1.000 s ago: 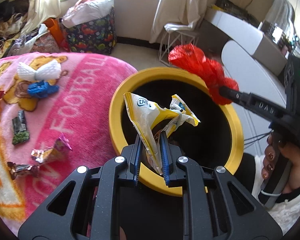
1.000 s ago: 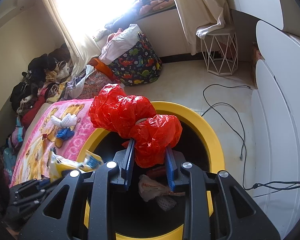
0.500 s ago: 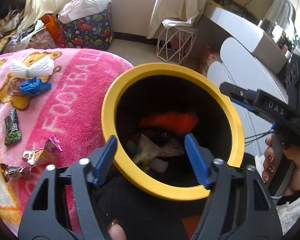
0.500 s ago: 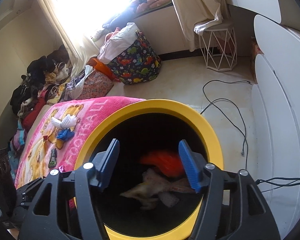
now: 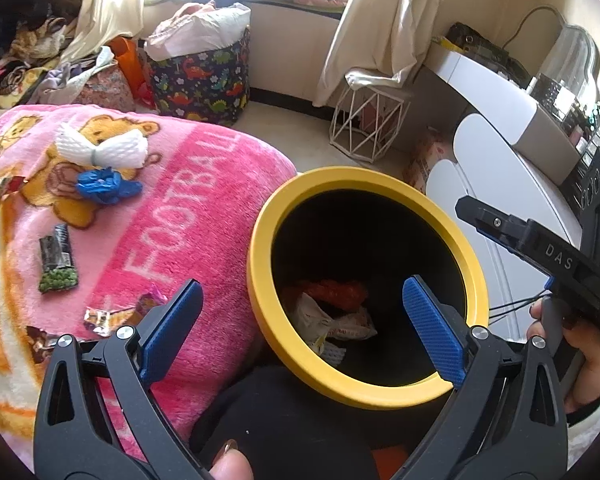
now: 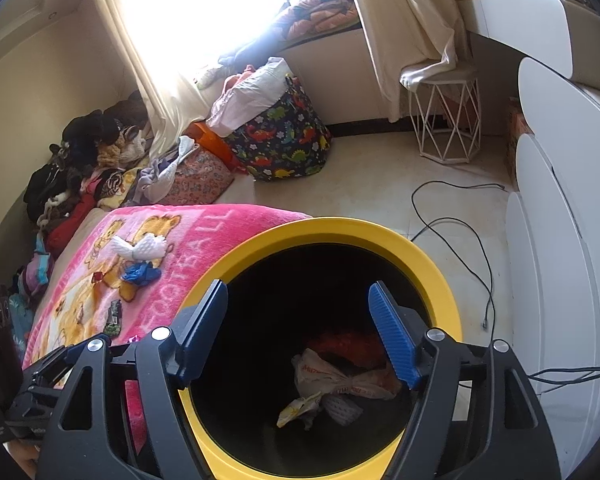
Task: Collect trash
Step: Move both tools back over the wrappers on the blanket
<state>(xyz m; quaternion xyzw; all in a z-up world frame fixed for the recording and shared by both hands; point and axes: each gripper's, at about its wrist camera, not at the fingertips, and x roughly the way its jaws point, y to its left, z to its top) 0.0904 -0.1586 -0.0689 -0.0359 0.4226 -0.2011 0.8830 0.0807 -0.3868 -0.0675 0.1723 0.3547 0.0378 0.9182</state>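
A yellow-rimmed black bin [image 5: 260,280] [image 6: 440,280] stands beside the pink blanket [image 5: 188,208] [image 6: 204,224]. Inside lie a red plastic wrap [image 5: 332,290] [image 6: 348,346], a white wrapper [image 5: 332,324] [image 6: 340,376] and a yellow packet [image 6: 296,408]. My left gripper [image 5: 300,320] is open and empty over the bin's near rim. My right gripper [image 6: 298,328] is open and empty above the bin mouth; it also shows in the left wrist view [image 5: 476,210]. On the blanket lie a white foam net [image 5: 104,148] [image 6: 140,248], a blue wrapper [image 5: 104,184] [image 6: 140,274], a dark green packet [image 5: 58,260] [image 6: 114,318] and foil wrappers [image 5: 116,312].
A dinosaur-print basket [image 5: 200,76] [image 6: 280,140] and a white wire stool [image 5: 368,120] [image 6: 448,120] stand on the floor beyond. White furniture [image 5: 496,184] [image 6: 560,200] runs along the right. A black cable [image 6: 460,232] lies on the floor. Clothes are piled at the left.
Both grippers opened and let go: the yellow packet and the red plastic wrap fell into the bin. The left gripper has since shifted back and left, showing more of the blanket.
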